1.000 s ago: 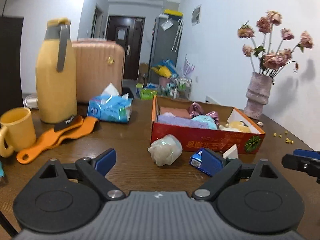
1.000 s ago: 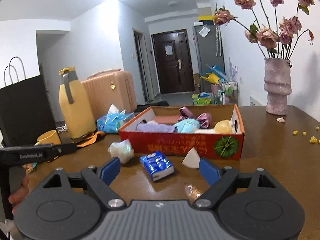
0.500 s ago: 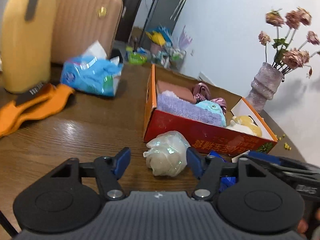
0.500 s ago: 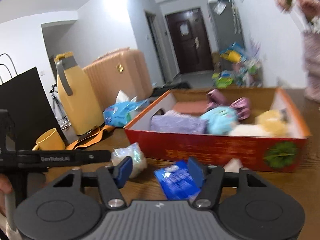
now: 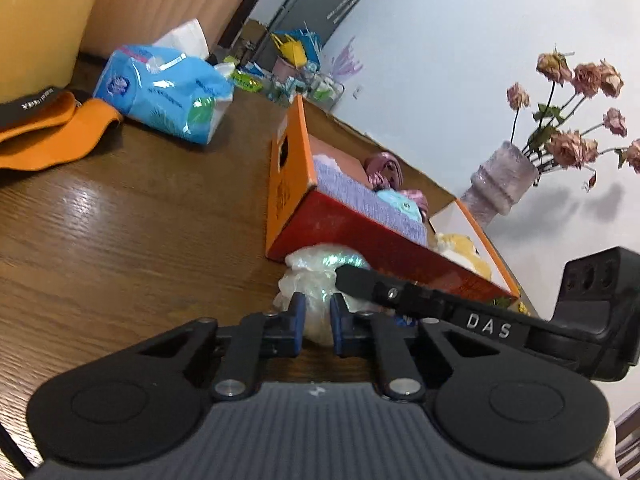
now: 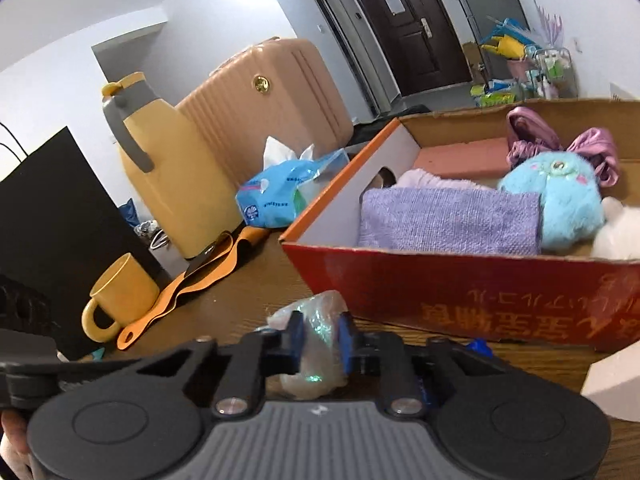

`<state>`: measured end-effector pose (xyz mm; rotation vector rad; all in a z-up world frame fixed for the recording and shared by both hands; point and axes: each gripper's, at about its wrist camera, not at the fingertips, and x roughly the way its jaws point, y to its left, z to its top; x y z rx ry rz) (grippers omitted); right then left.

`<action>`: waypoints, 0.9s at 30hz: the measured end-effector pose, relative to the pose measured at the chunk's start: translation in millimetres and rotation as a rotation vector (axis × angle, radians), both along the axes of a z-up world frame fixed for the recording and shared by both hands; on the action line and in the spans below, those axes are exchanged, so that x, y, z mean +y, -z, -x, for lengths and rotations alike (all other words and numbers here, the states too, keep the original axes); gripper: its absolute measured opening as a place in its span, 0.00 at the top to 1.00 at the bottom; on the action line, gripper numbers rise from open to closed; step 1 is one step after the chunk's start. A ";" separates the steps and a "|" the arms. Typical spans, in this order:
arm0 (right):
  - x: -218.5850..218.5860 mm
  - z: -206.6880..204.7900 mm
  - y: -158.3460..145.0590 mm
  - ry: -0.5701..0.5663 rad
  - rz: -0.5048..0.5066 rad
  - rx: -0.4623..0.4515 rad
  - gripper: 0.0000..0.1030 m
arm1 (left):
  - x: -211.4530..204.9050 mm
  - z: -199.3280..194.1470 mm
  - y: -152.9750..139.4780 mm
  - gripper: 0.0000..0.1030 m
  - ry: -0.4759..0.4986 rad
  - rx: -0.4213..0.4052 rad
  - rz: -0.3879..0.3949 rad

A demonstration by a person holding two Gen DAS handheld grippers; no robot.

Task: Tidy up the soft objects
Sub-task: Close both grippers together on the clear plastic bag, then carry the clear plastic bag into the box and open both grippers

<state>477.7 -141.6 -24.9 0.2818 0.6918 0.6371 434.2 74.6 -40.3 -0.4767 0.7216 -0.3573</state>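
On the brown table, both our left gripper and right gripper pinch the same crinkly bag, so pulling apart could rip it before the red box.

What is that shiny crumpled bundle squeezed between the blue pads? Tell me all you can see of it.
The iridescent plastic bundle looks like thin, translucent crinkled film, whitish with green shimmer. It sits on the wooden table, right by the red cardboard box. Both the left hand-held gripper and the right hand-held gripper pinch it.
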 end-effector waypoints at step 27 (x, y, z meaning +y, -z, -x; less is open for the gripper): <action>-92.3 194.9 -53.7 0.168 -0.041 -0.124 0.93 | -84.1 148.6 -53.3 0.87 0.169 -0.140 -0.005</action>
